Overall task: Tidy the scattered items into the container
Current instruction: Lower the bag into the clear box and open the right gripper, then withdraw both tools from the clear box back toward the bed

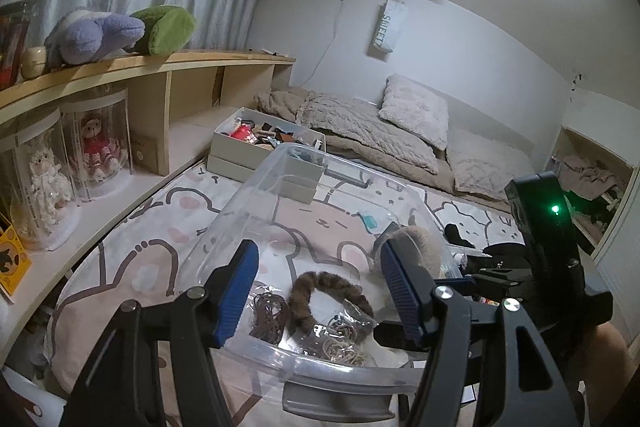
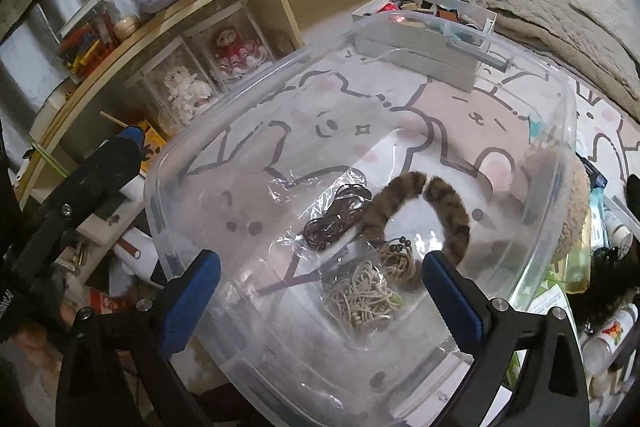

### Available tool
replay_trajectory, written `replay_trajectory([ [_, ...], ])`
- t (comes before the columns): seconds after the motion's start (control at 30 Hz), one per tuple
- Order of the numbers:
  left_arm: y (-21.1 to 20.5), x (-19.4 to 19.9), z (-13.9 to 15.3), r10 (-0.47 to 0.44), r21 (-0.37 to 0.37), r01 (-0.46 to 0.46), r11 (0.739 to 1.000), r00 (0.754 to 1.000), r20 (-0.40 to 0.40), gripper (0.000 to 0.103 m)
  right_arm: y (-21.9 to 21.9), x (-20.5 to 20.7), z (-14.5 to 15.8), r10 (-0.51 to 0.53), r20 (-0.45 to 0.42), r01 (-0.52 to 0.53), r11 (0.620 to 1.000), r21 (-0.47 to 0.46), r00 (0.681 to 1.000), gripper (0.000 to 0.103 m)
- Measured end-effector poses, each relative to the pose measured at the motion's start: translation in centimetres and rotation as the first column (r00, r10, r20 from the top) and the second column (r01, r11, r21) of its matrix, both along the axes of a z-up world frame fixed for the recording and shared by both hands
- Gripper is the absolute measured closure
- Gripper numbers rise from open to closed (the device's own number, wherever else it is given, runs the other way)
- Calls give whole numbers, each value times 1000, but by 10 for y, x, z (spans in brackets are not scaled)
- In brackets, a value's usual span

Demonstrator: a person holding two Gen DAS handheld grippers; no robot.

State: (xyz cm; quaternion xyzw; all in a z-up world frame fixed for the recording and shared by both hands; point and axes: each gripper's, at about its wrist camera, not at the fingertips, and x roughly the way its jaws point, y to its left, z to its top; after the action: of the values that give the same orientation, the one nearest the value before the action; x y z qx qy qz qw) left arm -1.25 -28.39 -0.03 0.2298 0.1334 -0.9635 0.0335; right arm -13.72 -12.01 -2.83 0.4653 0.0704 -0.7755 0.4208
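Right gripper (image 2: 320, 297) fingers released above clear plastic bin (image 2: 160, 163); left gripper (image 1: 318, 291) fingers straddle its rim, grip unclear; furry brown headband (image 2: 452, 215) inside, one end hidden.

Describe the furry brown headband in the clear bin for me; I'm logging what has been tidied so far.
The furry brown headband is a curved band covered in plush, brown with darker stripes, its two rounded ends nearly meeting. It lies flat on the floor of the clear plastic bin, beside a bag of dark cords and partly over bags of pale elastic bands. Neither gripper touches it; the right gripper hangs open above it.
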Motion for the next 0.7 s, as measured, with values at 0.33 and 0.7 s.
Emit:
replay_trajectory([
  [0.33,12,5,10,-4,-27,4,1000,1000,0,40,18,1,9,-30,-32,29,999,-13,999,2],
  [0.7,20,10,7,8,-34,-8,999,1000,3,13,46,0,19,-90,-70,91,996,11,993,2],
])
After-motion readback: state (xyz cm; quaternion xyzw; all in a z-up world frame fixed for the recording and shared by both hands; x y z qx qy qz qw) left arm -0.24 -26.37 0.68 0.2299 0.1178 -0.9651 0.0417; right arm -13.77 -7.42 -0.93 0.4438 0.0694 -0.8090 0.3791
